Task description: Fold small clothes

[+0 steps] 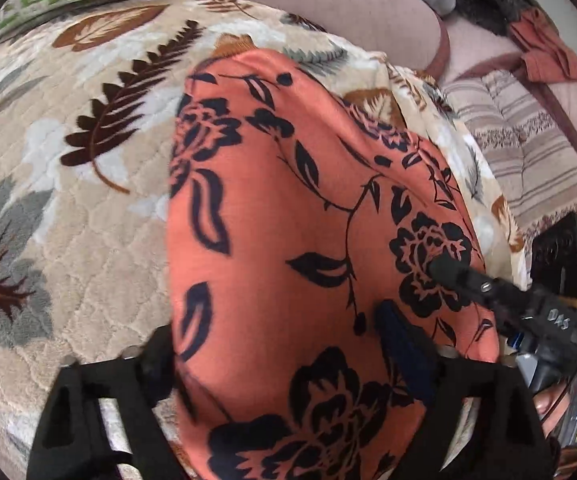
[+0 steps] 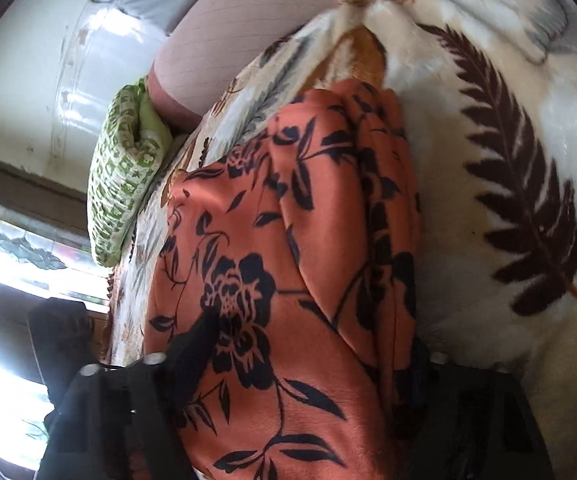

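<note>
An orange garment with a black flower print [image 1: 288, 220] lies on a beige leaf-patterned blanket [image 1: 88, 160]. My left gripper [image 1: 280, 364] has the cloth bunched between its fingers; one finger [image 1: 404, 352] shows on top, the other is under the cloth. My right gripper reaches in from the right in this view [image 1: 452, 272] and pinches the garment's right edge. In the right wrist view the garment [image 2: 288, 280] fills the space between my right gripper's fingers [image 2: 312, 364], with folded layers [image 2: 384, 200] along its right side.
A green patterned pillow [image 2: 124, 184] lies at the blanket's far corner, next to a pink cushion [image 2: 228, 20]. A striped cloth [image 1: 528, 152] and another orange cloth [image 1: 548, 48] lie to the right. The blanket [image 2: 508, 160] spreads beyond the garment.
</note>
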`<move>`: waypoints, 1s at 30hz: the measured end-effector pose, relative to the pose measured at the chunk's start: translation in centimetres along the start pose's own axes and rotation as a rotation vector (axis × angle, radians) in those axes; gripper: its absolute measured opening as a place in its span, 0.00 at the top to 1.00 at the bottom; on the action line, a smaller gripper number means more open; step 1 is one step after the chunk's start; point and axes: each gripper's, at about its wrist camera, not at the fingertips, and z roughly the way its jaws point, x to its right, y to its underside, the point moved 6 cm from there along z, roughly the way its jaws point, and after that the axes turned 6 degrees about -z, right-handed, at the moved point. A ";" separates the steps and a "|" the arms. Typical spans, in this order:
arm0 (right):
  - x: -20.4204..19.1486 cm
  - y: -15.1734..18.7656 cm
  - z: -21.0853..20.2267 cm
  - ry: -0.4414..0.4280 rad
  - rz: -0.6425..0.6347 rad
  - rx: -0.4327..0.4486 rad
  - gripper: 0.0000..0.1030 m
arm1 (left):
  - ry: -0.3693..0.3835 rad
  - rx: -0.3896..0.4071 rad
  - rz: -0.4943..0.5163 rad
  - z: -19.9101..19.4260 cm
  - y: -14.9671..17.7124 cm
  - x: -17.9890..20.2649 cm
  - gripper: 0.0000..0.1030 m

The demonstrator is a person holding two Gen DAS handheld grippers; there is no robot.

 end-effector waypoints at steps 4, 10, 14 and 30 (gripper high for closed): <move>-1.9 -0.2 -0.9 0.006 -0.056 0.061 0.53 | 0.001 0.050 0.029 -1.7 0.0 0.0 0.55; -7.3 0.0 -3.1 -0.067 -0.177 0.195 0.57 | -0.077 0.121 0.064 -5.4 -0.1 -0.4 0.59; -11.2 0.4 -4.2 -0.121 -0.266 0.281 0.58 | -0.094 0.209 0.061 -10.2 -0.4 -1.6 0.59; -7.7 4.2 2.6 -0.052 0.009 0.000 0.31 | -0.339 0.175 -0.098 -11.3 4.4 -11.1 0.19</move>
